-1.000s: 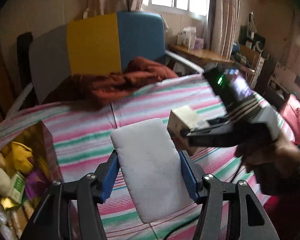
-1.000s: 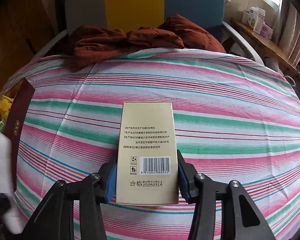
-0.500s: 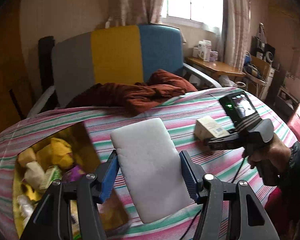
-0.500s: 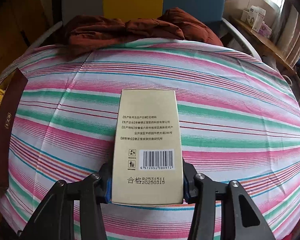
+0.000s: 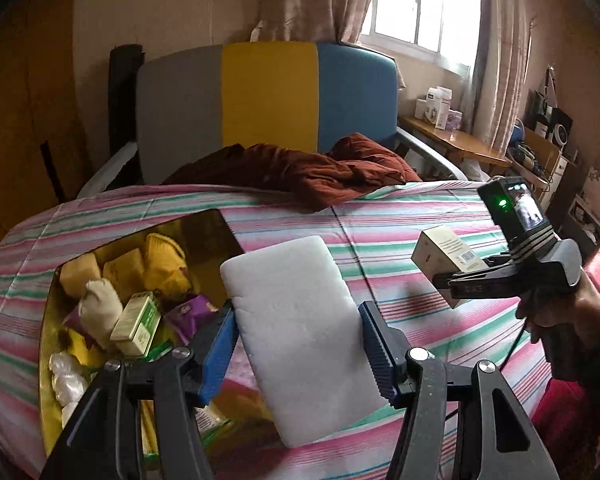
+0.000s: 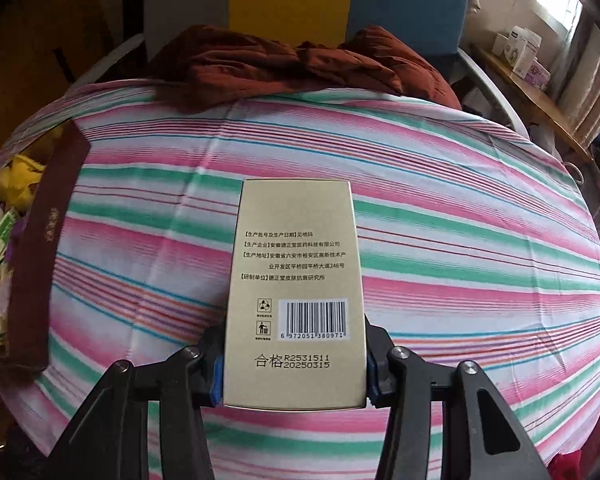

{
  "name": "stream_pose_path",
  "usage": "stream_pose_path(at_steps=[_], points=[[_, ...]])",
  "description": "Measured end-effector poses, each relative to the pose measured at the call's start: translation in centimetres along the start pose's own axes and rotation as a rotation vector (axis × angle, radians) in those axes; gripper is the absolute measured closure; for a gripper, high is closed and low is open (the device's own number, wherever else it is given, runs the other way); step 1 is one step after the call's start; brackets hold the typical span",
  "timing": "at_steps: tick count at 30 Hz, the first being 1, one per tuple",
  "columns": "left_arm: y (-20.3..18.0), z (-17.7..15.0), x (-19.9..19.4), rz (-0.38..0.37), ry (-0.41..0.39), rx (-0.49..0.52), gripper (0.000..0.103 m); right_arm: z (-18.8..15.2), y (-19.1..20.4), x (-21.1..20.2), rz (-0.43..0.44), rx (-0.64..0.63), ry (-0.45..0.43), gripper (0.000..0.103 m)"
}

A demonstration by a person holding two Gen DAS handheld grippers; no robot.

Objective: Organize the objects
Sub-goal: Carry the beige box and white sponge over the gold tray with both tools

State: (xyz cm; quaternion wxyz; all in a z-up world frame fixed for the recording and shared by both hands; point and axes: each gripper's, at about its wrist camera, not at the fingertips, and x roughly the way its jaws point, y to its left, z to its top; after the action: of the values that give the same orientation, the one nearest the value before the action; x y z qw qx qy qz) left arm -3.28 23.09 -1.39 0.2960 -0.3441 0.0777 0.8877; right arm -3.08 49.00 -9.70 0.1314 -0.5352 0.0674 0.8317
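My left gripper (image 5: 298, 336) is shut on a white foam pad (image 5: 300, 332), held above the striped bed beside an open gold-lined box (image 5: 48, 320). That box holds several small items: yellow packets, a green carton (image 5: 138, 322), a purple packet and white wads. My right gripper (image 6: 294, 364) is shut on a beige carton (image 6: 296, 292) with a barcode, over the middle of the bed. In the left wrist view the same beige carton (image 5: 446, 258) and right gripper (image 5: 480, 280) hang to the right, held by a hand (image 5: 560, 312).
A striped sheet (image 6: 460, 240) covers the bed. A rust-red blanket (image 5: 300, 172) lies crumpled at its head, against a grey, yellow and blue headboard (image 5: 268, 96). The box's maroon wall (image 6: 48, 240) stands at the left. A wooden shelf (image 5: 452, 140) with small cartons runs along the window.
The left gripper has carried the foam pad leftward, so the open box has come fully into view beside it. The right gripper has shifted a little over the bed, still gripping the carton.
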Motion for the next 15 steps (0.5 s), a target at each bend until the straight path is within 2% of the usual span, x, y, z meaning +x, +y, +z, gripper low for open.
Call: stream_pose_path(at_steps=[8,15], points=[[1.7,-1.4,0.1,0.01,0.033,-0.039,0.043,-0.4,4.0,-2.1,0.067,-0.025,-0.024,0.054],[3.3,-1.8,-1.2,0.032,0.016,-0.057,0.043,-1.2,8.5,-4.9,0.154,-0.054,-0.081,0.054]])
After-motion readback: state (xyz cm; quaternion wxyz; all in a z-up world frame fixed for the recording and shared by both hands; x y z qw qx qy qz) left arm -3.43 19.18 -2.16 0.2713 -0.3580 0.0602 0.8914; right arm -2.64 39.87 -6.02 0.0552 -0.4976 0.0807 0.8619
